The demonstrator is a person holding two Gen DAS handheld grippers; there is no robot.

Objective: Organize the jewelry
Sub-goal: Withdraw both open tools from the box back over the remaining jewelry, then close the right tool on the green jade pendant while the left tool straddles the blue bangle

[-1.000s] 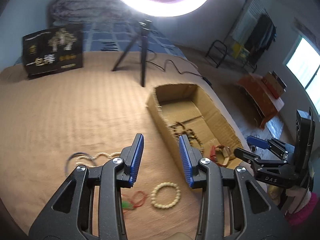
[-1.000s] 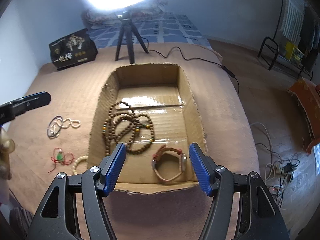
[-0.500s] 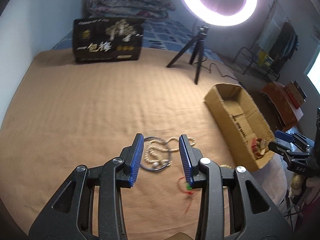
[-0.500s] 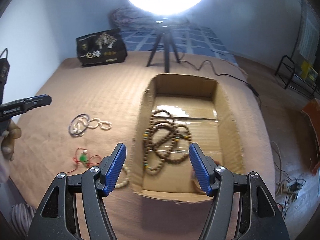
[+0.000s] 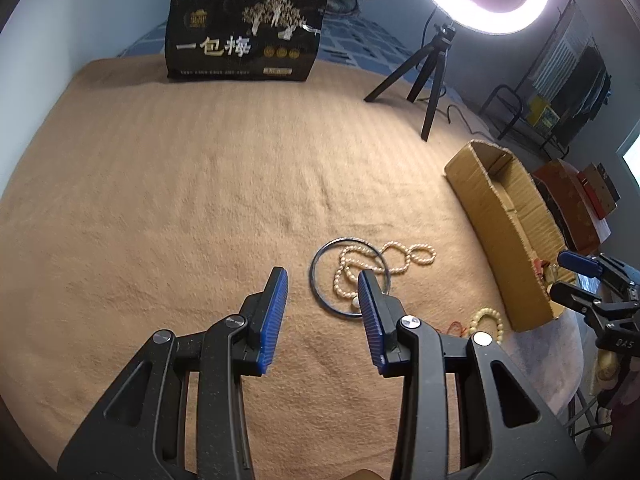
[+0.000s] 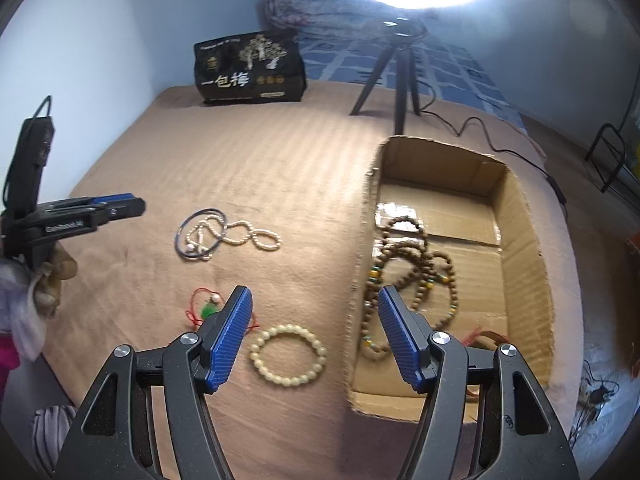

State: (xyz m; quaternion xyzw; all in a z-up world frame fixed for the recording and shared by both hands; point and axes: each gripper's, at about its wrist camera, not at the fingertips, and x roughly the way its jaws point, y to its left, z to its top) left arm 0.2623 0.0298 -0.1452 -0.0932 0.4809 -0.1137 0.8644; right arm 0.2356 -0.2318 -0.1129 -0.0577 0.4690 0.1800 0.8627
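A pearl necklace (image 5: pixel 394 258) lies tangled with a dark blue bangle (image 5: pixel 320 256) on the tan blanket; both also show in the right wrist view, the necklace (image 6: pixel 248 236) and the bangle (image 6: pixel 200 216). My left gripper (image 5: pixel 322 286) is open and empty, just left of them. A cream bead bracelet (image 6: pixel 288 354) and a red cord with a green pendant (image 6: pixel 206 308) lie before my open, empty right gripper (image 6: pixel 314 306). A cardboard box (image 6: pixel 524 216) holds brown prayer beads (image 6: pixel 412 264).
A black printed bag (image 5: pixel 244 36) stands at the back of the bed. A ring light on a tripod (image 5: pixel 430 72) stands behind the box. The bed's edge drops off right of the box, with a clothes rack (image 5: pixel 560 80) and cables beyond.
My left gripper has swung left from the box to the pearl necklace and bangle. My right gripper has moved left from over the box to above the cream bracelet.
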